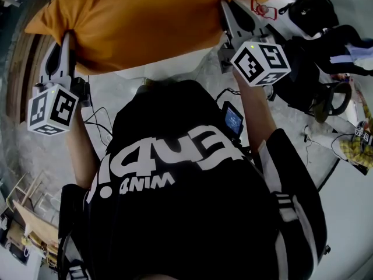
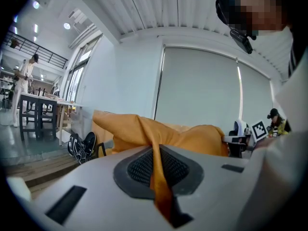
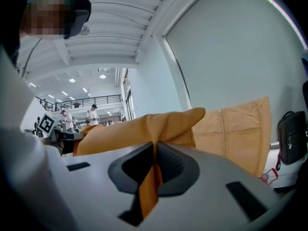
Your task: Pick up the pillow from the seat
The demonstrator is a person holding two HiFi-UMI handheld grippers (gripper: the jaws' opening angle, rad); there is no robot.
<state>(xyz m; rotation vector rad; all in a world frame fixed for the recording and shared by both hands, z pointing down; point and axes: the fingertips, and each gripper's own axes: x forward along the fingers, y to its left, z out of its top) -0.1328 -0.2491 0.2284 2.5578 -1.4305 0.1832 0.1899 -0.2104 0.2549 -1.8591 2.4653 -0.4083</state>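
Note:
An orange pillow [image 1: 145, 22] hangs in the air in front of me, stretched between both grippers. My left gripper [image 1: 66, 38] is shut on its left edge and my right gripper [image 1: 224, 9] is shut on its right edge. In the left gripper view a fold of the pillow [image 2: 163, 134] runs between the jaws of the left gripper [image 2: 156, 158], and the pads pinch it. In the right gripper view the right gripper [image 3: 155, 160] pinches another fold of the pillow [image 3: 139, 129] the same way. Each gripper's fingertips are hidden in the cloth.
A second orange cushion [image 3: 240, 124] stands behind the pillow, beside a black backpack [image 3: 290, 138]. Black bags [image 1: 312, 10] and cables lie on the floor to my right. A pair of shoes [image 2: 79, 146] sits by a wooden step, with tables and people [image 2: 24, 76] far behind.

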